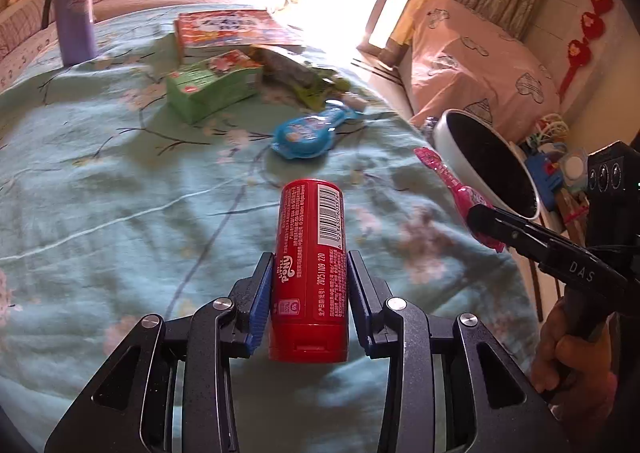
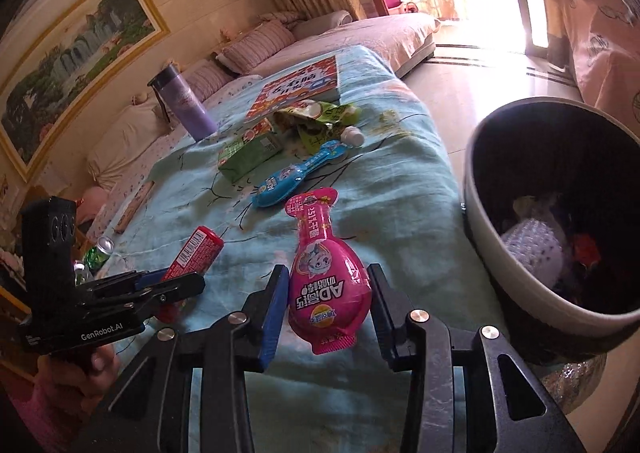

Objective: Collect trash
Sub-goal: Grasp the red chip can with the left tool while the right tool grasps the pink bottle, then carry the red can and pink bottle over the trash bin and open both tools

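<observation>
I work over the surface covered in pale-green floral cloth [image 1: 100,193]. My left hand-held gripper [image 1: 308,285] is clamped on the rigid red cylindrical tube [image 1: 308,273], gripped mid-body; it looks light, smooth, possibly slippery. My right hand-held gripper [image 2: 328,305] holds the soft, crushable pink bottle-shaped pouch [image 2: 326,281] across its bulb, beside the dark round bin [image 2: 520,157].

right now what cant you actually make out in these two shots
- Trash bin contents: right wrist view, dark inside and cut off by its near wall.
- Book cover text: left wrist view, blurred and washed out by window glare.
- Green snack wrapper print: both views, crumpled and too small.
</observation>
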Tool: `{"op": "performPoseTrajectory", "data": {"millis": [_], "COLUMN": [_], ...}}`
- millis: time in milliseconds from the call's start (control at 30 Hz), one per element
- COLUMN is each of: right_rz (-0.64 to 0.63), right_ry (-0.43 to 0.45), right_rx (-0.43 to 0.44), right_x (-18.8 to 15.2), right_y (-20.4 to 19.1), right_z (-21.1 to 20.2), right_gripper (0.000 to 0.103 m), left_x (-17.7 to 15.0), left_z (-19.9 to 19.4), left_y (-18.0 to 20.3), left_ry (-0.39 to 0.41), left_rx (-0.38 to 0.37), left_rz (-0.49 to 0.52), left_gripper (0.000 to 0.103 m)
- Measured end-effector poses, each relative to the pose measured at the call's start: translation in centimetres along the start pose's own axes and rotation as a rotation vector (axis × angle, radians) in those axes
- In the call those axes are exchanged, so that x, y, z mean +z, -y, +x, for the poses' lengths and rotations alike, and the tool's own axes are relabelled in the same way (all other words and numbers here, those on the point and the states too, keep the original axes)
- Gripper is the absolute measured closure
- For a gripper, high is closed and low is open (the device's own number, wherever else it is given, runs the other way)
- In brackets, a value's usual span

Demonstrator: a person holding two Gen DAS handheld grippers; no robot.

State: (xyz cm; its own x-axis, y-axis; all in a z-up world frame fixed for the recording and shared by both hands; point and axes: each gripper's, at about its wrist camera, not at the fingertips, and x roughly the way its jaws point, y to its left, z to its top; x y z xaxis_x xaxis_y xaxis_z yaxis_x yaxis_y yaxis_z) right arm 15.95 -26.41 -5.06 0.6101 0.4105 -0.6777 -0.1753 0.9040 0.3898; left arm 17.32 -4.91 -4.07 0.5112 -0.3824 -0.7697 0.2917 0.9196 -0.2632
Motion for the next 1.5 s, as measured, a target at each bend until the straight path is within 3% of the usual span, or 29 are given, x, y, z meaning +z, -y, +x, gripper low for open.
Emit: {"op": "performPoseTrajectory", "data": {"millis": [200, 633, 1067, 1500], "right_rz": [0.061, 0.162, 0.181, 0.176], "right_ry": [0.054, 0.143, 0.159, 0.145], "right_rx": [-0.022, -0.108, -0.154, -0.193], "right_x": [-0.5, 0.1, 1.5, 3.4], "right_y": [2.3, 8.6, 11.7, 13.8], "right_z": [-3.7, -8.3, -9.0, -8.0], "right_gripper": [0.063, 0.063, 0.063, 0.063], "left_x": [0.3, 2.8, 5.8, 7.6], "left_z": [0.0, 1.4, 4.4, 7.1], "left_y": [3.7, 12.4, 18.0, 20.1], "left_ry": [0.000, 0.007, -0.014, -0.038], "left_rx": [-0.063, -0.123, -0.133, -0.132], "left_rz": [0.047, 0.195, 0.272, 0.310], "left_gripper": [0.069, 0.069, 0.069, 0.069]}}
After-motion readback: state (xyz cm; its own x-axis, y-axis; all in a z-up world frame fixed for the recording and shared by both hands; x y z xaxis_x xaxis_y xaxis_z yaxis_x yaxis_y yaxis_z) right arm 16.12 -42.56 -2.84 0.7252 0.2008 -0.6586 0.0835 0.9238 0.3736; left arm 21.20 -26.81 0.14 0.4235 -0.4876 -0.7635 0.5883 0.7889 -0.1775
